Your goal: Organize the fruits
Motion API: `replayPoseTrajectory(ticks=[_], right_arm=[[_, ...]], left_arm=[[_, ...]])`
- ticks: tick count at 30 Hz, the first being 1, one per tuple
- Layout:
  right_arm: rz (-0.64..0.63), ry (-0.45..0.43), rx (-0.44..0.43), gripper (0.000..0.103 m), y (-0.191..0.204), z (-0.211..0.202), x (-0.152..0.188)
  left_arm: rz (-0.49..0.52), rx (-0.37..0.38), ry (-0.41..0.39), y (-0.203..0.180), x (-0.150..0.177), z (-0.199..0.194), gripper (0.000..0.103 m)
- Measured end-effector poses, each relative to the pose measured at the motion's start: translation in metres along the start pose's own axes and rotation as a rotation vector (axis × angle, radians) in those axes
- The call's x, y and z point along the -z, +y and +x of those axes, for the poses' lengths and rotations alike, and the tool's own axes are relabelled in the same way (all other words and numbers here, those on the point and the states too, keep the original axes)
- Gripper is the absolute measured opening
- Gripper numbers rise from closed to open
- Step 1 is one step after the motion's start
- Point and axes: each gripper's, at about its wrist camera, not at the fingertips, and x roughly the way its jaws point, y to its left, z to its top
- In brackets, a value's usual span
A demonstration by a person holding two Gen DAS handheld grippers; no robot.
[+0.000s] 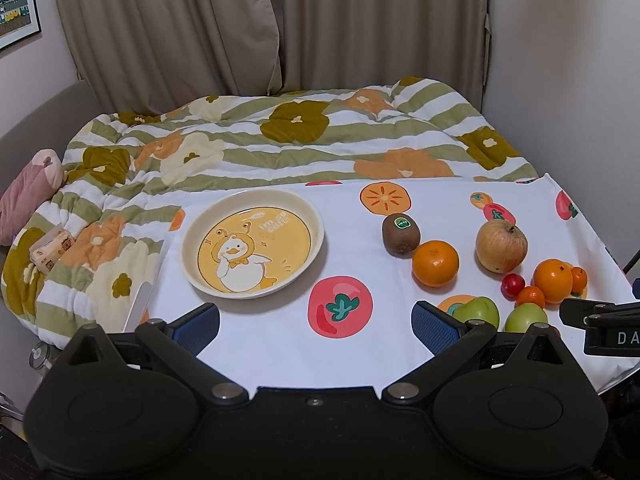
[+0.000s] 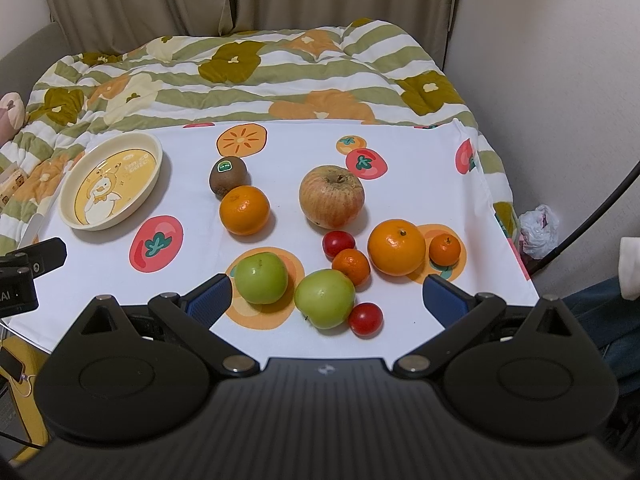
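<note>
Left gripper [image 1: 316, 326]: hovering over the near edge of the tablecloth [image 1: 260, 344], jaws spread wide, holding nothing. Right gripper [image 2: 326, 298]: likewise gaping and empty, hanging above the near right fruits.

Duck plate [image 2: 154, 148]: sitting empty toward the cloth's far left corner.

Kiwi [image 2: 228, 176]: lying mid-cloth, touching an orange [image 2: 244, 210] just in front of it. Red-yellow apple [image 2: 331, 196]: standing right of them, apart.

Near right group: two green apples [image 2: 261, 278] [image 2: 325, 298] lying side by side; a larger orange [image 2: 396, 247] with a small tangerine [image 2: 445, 249] against its right; another tangerine [image 2: 351, 266] between the orange and one green apple; two cherry tomatoes [image 2: 338, 243] [image 2: 365, 319].

Surroundings: floral quilt [image 1: 240, 148] bordering the cloth's far edge, curtains [image 1: 280, 24] behind, plastic bag [image 2: 538, 230] lying off the right edge.

Obscured: in the left wrist view, the gripper's right finger is covering part of a green apple, and the near tomato is hidden.
</note>
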Motion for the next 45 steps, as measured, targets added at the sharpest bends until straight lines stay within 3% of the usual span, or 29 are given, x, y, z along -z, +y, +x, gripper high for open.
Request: replayPoseTrajectory(ticks=[27, 35, 40, 45], right_arm=[[0.036, 0.003, 0.020, 0.103, 0.002, -0.007, 0.005], [0.079, -0.032, 0.053, 0.103, -0.012, -0.008, 0.009], [0.112, -0.041, 0.080, 0.103, -0.025, 0.007, 0.013], [0.129, -0.031, 0.069, 0.103, -0.048, 0.036, 0.016]], left_arm=[[0.031, 0.023, 0.006, 0.004, -0.005, -0.002, 0.103], [0.101, 0.098, -0.026, -0.005, -0.006, 0.004, 0.103], [0.161, 0.165, 0.003, -0.023, -0.002, 0.028, 0.103], [0.156, 0.188, 0.046, -0.050, 0.002, 0.054, 0.103]])
